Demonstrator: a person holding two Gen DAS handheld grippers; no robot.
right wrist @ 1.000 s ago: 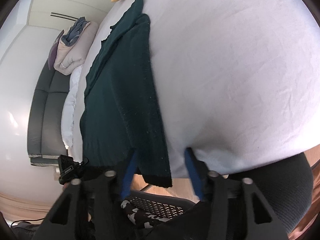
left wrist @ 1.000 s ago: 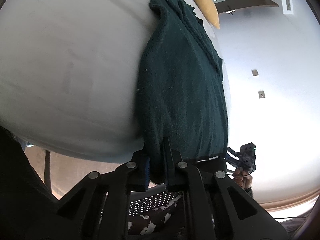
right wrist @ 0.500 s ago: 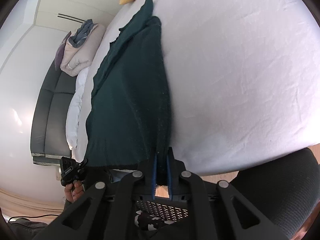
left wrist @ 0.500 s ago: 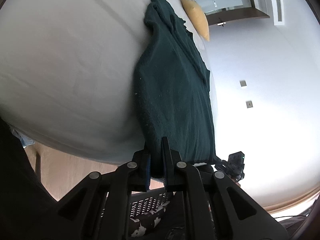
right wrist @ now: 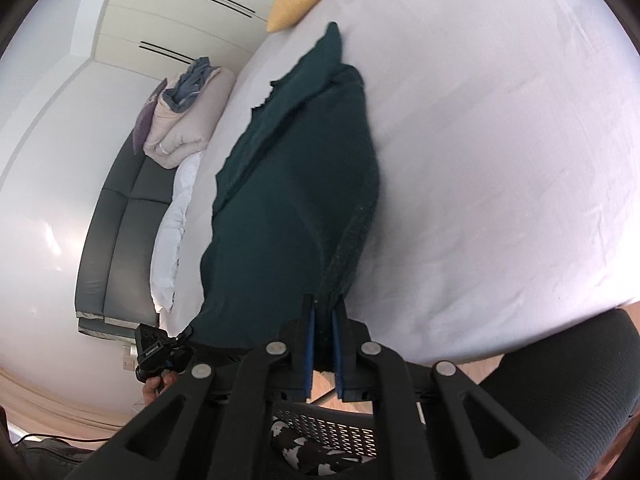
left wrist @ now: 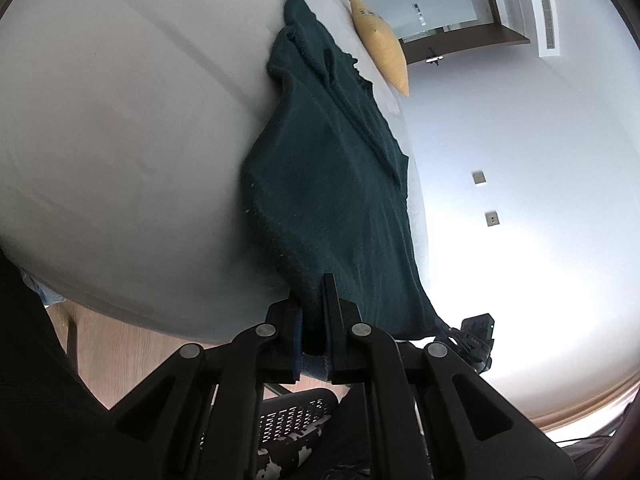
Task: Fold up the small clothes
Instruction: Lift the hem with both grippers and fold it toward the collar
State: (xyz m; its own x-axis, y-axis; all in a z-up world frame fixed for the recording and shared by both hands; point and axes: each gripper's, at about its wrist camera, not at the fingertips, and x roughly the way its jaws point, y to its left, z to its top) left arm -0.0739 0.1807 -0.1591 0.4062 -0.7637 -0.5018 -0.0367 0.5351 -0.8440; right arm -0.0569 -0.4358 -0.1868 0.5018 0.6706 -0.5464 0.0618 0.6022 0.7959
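White bed point(right wrist: 500, 160) fills both views, a yellow pillow point(left wrist: 382, 42) at its far end. Centre frame lies the green garment point(left wrist: 332, 184), each near corner pinched: left gripper point(left wrist: 314, 316) on one, right gripper point(right wrist: 324, 332) on the other.

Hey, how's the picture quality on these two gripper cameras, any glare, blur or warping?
Left wrist view: strong fisheye bulges the white bed; the wall at lower right is blown out by glare; the green garment is sharp. Right wrist view: same warping, soft motion blur on the garment's edge, dark lens corners.
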